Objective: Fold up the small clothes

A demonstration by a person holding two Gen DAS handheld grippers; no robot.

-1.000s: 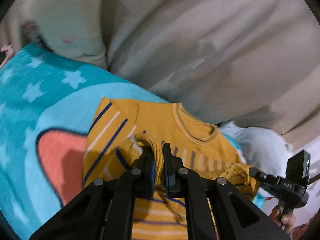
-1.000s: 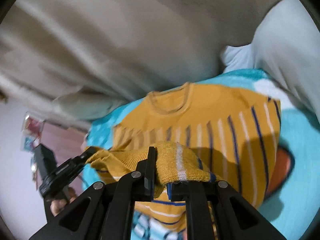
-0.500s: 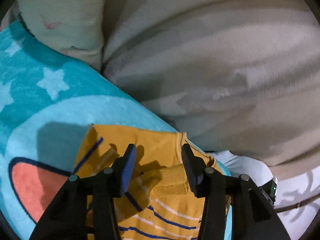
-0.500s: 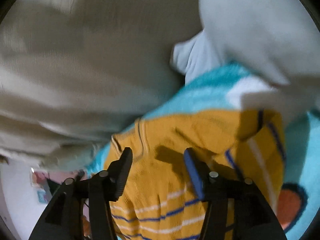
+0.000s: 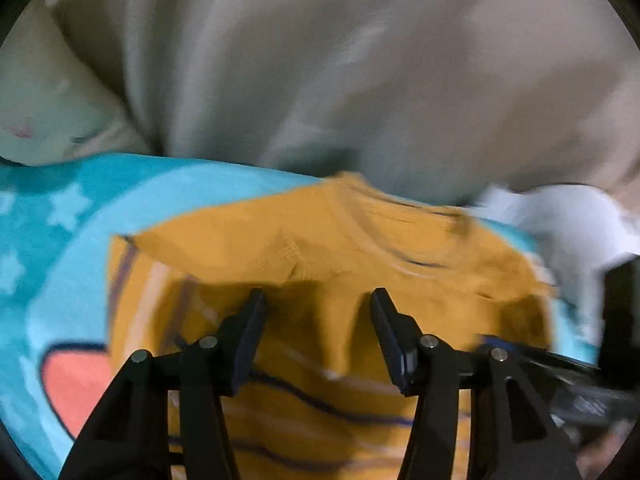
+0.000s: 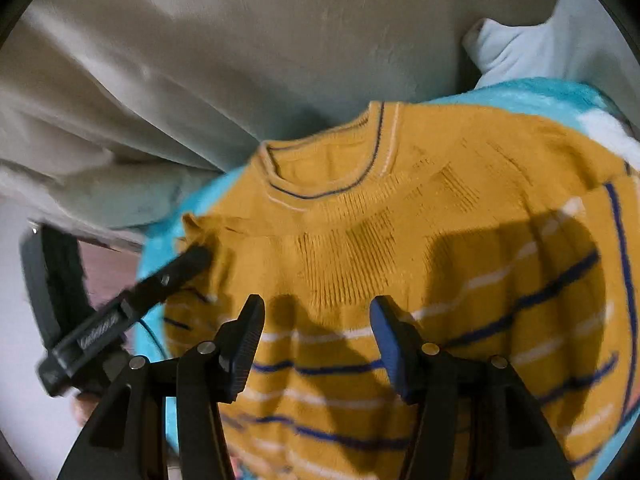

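Observation:
A small mustard-yellow sweater (image 6: 400, 240) with blue and white stripes lies on a turquoise blanket (image 5: 80, 208), neck hole toward the far side. In the left wrist view the sweater (image 5: 320, 248) looks blurred, with its sides folded in. My left gripper (image 5: 316, 320) is open and empty just above the sweater's chest. My right gripper (image 6: 316, 324) is open and empty above the striped middle. The left gripper also shows in the right wrist view (image 6: 152, 292), its fingers near the sweater's left shoulder edge.
A large beige quilt (image 6: 200, 60) is heaped behind the blanket. A pale blue pillow (image 6: 560, 40) lies at the far right; it also shows in the left wrist view (image 5: 560, 216). The blanket carries white stars and an orange patch (image 5: 76, 380).
Both grippers were shut on folded sweater cloth a second ago. They let go, opened, and now hover over the sweater, which lies flat with its parts folded in.

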